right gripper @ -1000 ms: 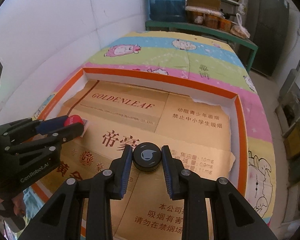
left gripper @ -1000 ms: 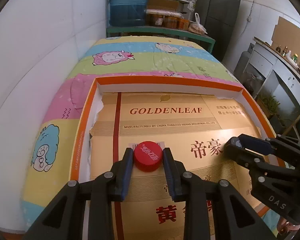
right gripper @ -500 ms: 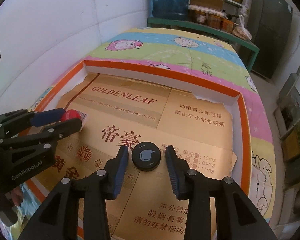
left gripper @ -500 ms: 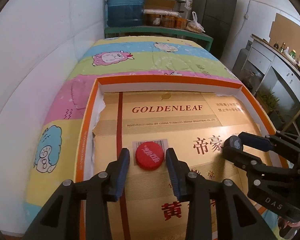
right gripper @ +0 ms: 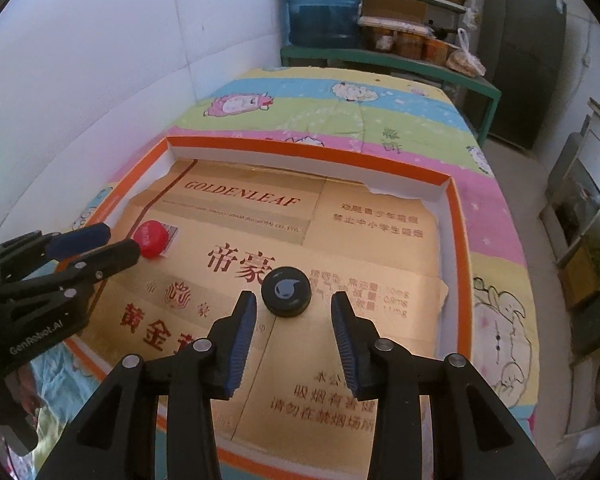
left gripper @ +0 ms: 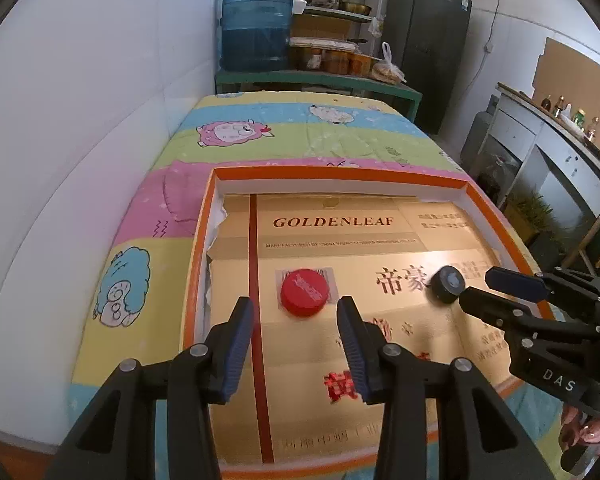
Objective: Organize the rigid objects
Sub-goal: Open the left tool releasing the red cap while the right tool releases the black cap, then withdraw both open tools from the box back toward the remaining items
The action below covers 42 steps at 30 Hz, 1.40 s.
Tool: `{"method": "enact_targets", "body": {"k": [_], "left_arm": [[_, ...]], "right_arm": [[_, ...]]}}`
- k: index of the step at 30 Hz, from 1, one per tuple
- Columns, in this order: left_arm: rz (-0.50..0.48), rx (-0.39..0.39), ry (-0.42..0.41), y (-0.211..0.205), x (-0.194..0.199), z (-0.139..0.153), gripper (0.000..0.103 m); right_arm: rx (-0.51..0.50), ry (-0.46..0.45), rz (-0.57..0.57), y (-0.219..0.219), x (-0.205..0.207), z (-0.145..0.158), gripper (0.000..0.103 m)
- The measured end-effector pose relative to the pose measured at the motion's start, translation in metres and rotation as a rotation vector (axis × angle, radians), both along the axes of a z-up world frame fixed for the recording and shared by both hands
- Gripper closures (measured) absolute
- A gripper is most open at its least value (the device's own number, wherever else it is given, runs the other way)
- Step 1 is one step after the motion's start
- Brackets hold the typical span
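A red bottle cap lies on the gold cardboard floor of an orange-rimmed box. My left gripper is open and empty just behind the cap, not touching it. A black cap with a grey drop logo lies to the right on the same cardboard. My right gripper is open and empty just behind it. The black cap also shows in the left wrist view, with the right gripper beside it. The red cap and left gripper show in the right wrist view.
The box lies on a bed with a cartoon-print sheet, against a white wall on the left. Beyond the bed stand a green shelf with a blue water jug, jars and a dark fridge. A counter stands at right.
Both grippers have opened, let go of their caps and drawn back a little. The red and black caps now lie free on the cardboard.
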<state>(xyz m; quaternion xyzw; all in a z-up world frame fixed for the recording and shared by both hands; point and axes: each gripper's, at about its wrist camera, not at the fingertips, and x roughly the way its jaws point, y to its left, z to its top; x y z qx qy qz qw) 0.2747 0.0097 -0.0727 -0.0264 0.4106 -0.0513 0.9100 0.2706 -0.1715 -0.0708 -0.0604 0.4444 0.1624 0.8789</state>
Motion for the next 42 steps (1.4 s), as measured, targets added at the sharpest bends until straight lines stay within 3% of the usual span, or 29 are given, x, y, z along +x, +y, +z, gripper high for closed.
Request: {"method": "enact_targets", "body": {"k": [7, 22, 42], "left_arm": [[0.012, 0.004, -0.011, 0.003, -0.019, 0.01, 0.06], [0.032, 0.025, -0.115, -0.004, -0.077, 0.051, 0.06], [0.045, 0.035, -0.172, -0.005, -0.129, 0.074, 0.06]], "right_arm": [[0.012, -0.01, -0.016, -0.001, -0.016, 0.009, 0.063], [0.034, -0.065, -0.034, 0.003, -0.058, 0.036, 0.063], [0.068, -0.094, -0.036, 0.005, -0.112, 0.056, 0.063]]}}
